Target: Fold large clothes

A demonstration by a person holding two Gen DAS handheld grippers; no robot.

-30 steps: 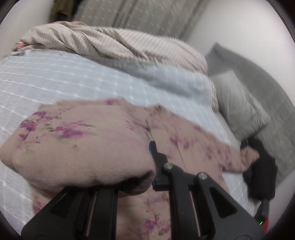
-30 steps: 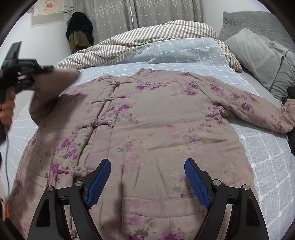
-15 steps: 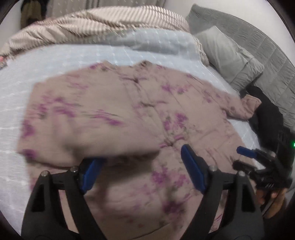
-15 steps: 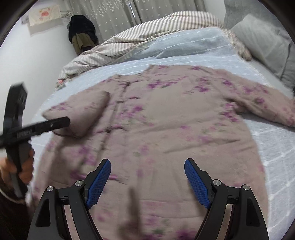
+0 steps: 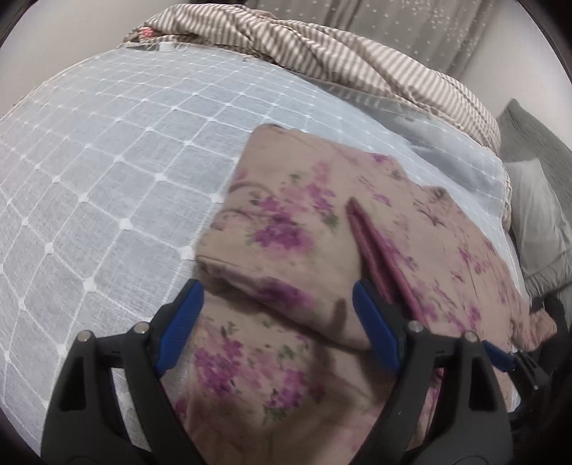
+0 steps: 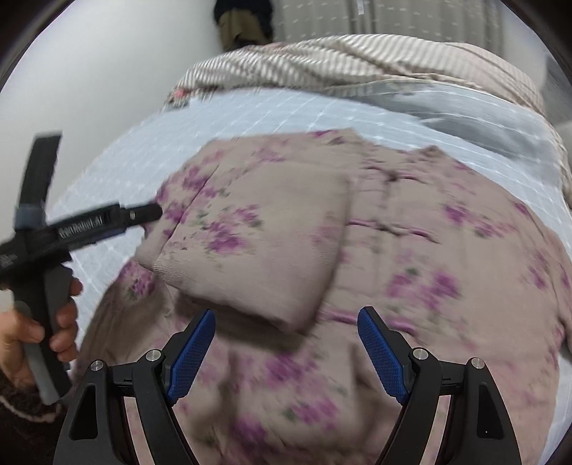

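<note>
A pink padded jacket (image 6: 411, 257) with purple flowers lies spread on the bed, and it also shows in the left wrist view (image 5: 422, 250). Its left sleeve (image 6: 250, 246) lies folded across the chest, seen close in the left wrist view (image 5: 286, 250). My left gripper (image 5: 279, 322) is open and empty just above the folded sleeve; the right wrist view shows it from the side (image 6: 143, 214), by the sleeve's outer edge. My right gripper (image 6: 286, 350) is open and empty over the jacket's lower half.
The bed has a pale blue checked cover (image 5: 107, 171). A striped duvet (image 5: 339, 60) is bunched at its far side. Grey pillows (image 5: 536, 200) lie at the right. Dark clothes (image 6: 243, 18) hang by the curtain.
My left gripper let go of the sleeve, which now lies folded across the jacket's chest. The left gripper has opened and drawn back. The right gripper swung left, staying open.
</note>
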